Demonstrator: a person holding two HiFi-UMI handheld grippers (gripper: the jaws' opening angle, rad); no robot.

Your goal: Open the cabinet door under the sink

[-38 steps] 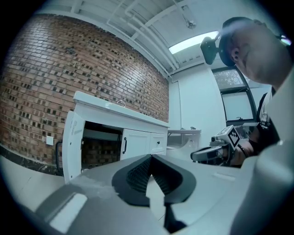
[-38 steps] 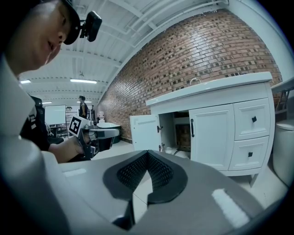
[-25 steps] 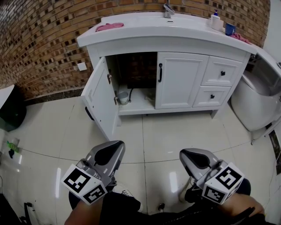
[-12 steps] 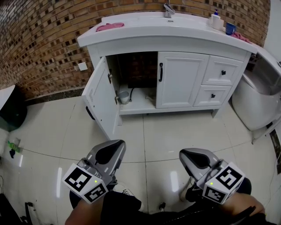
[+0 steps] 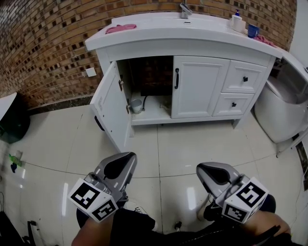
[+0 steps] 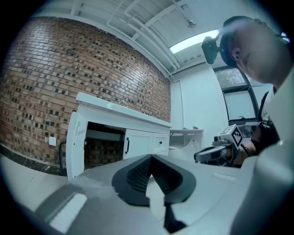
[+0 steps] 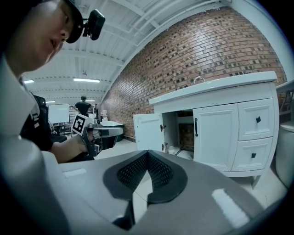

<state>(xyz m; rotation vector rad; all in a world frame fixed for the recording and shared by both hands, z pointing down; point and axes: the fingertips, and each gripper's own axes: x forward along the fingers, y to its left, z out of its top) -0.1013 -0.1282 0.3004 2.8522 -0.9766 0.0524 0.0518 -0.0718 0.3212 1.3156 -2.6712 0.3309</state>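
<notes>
The white sink cabinet (image 5: 192,45) stands against the brick wall. Its left door (image 5: 109,106) hangs swung wide open toward me, showing pipes and a small grey cup (image 5: 136,105) inside. The right door (image 5: 197,86) with its black handle (image 5: 176,78) is closed. Both grippers are held low, well back from the cabinet over the floor. My left gripper (image 5: 121,165) is shut with nothing between its jaws, and so is my right gripper (image 5: 207,169). In the left gripper view the open door (image 6: 76,144) is at the left; in the right gripper view the open door (image 7: 149,132) is at centre.
Two small drawers (image 5: 243,79) sit right of the doors. A pink cloth (image 5: 120,29), a faucet (image 5: 184,9) and a blue cup (image 5: 252,31) are on the countertop. A white tub-like fixture (image 5: 284,105) stands at the right, a dark bin (image 5: 12,120) at the left.
</notes>
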